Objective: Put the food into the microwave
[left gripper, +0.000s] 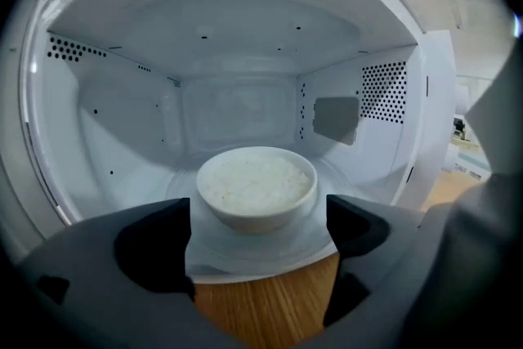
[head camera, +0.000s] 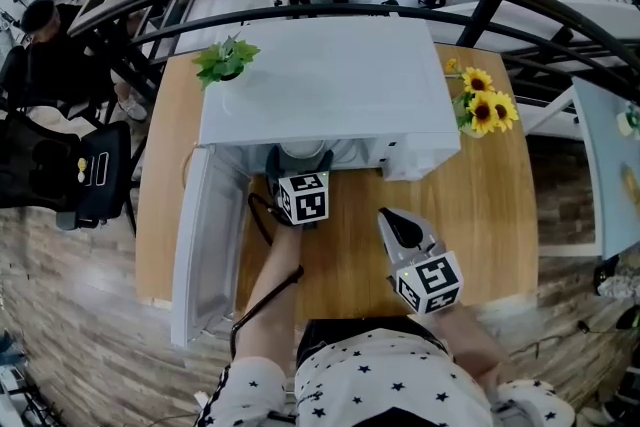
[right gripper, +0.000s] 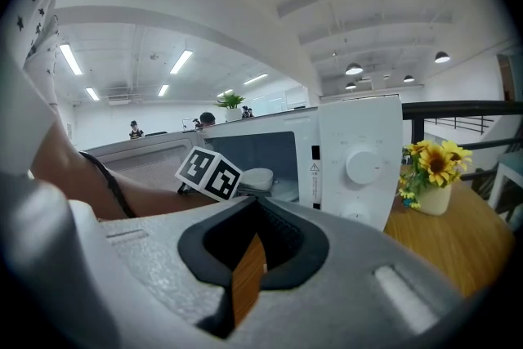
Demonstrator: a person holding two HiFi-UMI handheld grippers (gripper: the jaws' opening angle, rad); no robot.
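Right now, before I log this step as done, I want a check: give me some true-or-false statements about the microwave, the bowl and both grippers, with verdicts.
1. The bowl of rice sits inside the microwave. True.
2. The microwave is closed. False: its door stands open, swung to the left.
3. The left gripper is clamped on the bowl. False: its fingers stand apart, off the bowl.
4. The right gripper holds nothing. True: its fingers are nearly together, over the table.
5. The sunflowers stand left of the microwave. False: they stand at its right.
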